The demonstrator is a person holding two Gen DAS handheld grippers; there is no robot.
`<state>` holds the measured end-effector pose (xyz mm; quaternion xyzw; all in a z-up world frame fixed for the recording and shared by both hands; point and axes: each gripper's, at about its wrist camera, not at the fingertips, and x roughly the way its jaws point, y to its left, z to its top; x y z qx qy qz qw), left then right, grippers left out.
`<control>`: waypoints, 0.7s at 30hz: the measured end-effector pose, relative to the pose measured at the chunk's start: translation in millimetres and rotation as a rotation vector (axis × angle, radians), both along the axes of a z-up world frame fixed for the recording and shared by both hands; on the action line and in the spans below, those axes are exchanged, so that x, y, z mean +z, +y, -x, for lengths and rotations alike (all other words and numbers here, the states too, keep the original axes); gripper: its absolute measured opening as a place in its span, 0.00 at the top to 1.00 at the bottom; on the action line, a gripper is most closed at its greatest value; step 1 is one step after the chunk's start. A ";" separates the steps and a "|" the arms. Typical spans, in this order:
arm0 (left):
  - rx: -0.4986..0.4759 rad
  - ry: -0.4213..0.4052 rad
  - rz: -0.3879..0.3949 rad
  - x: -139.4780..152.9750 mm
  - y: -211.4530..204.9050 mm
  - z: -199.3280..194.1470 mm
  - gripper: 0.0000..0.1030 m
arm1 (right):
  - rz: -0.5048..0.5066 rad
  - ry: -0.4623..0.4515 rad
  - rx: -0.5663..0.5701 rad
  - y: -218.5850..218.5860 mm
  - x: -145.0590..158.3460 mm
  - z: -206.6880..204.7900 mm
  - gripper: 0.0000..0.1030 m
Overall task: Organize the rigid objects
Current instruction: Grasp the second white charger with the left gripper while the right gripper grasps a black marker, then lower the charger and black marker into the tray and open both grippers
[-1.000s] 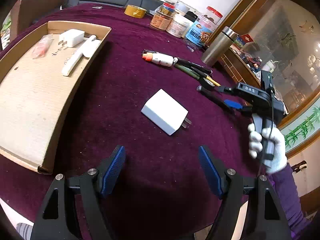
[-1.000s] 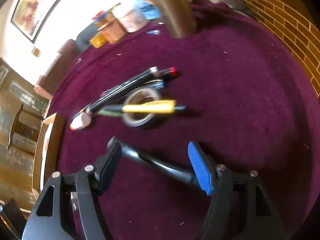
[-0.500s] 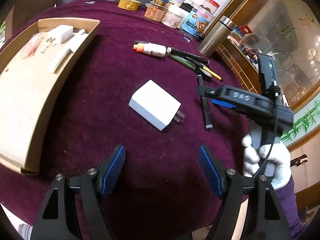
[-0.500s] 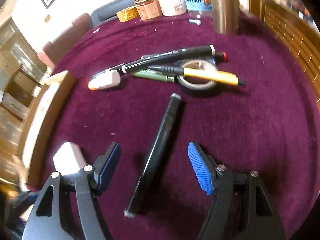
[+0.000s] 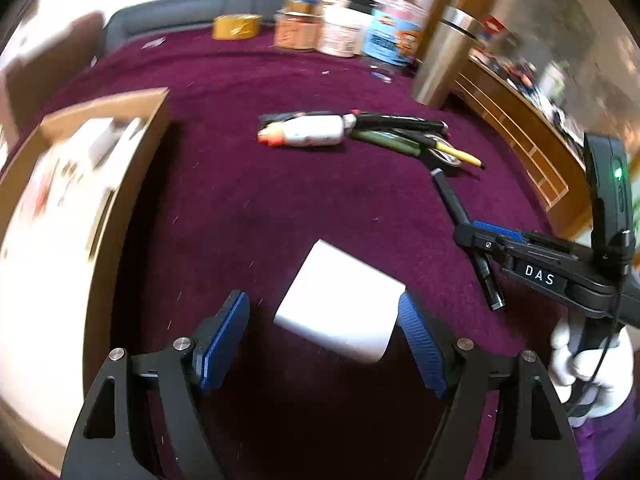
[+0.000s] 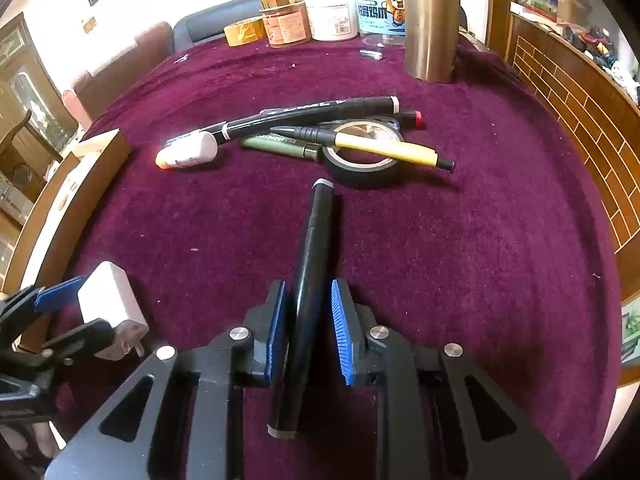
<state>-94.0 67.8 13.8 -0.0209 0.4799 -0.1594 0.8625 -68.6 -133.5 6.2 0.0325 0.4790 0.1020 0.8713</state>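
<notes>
A white plug adapter (image 5: 340, 300) lies on the purple cloth between the open pads of my left gripper (image 5: 324, 336); it also shows in the right wrist view (image 6: 110, 300). My right gripper (image 6: 308, 320) is shut on a black marker (image 6: 312, 264) that lies on the cloth; the marker (image 5: 460, 216) and the right gripper (image 5: 492, 240) also show in the left wrist view. A cardboard tray (image 5: 100, 208) with a few white items sits at the left.
A pile of pens (image 6: 320, 120), a black tape roll (image 6: 364, 160) and a white tube (image 6: 188, 152) lie ahead. Jars (image 6: 332, 8), a steel flask (image 6: 430, 20) and a yellow tape roll (image 6: 244, 30) stand at the back. A wooden ledge (image 6: 580, 100) runs along the right.
My left gripper moved forward so its pads flank the white adapter. My right gripper closed on the black marker.
</notes>
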 end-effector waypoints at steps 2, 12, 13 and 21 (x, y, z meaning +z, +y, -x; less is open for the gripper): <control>-0.040 -0.009 -0.047 -1.2 -8.5 -2.5 0.29 | -0.001 0.002 0.001 -0.1 0.0 -0.3 0.80; -0.301 -0.045 -0.167 -11.1 -41.5 3.3 0.24 | -0.020 0.018 0.006 -1.7 -0.6 -6.5 0.80; -0.310 -0.047 -0.181 -11.7 -42.5 4.4 0.24 | -0.016 0.020 0.006 -0.7 -0.4 -7.4 0.80; -0.246 -0.057 -0.114 -10.7 -37.2 -5.7 0.37 | 0.042 0.018 0.026 23.7 -0.7 -13.9 0.51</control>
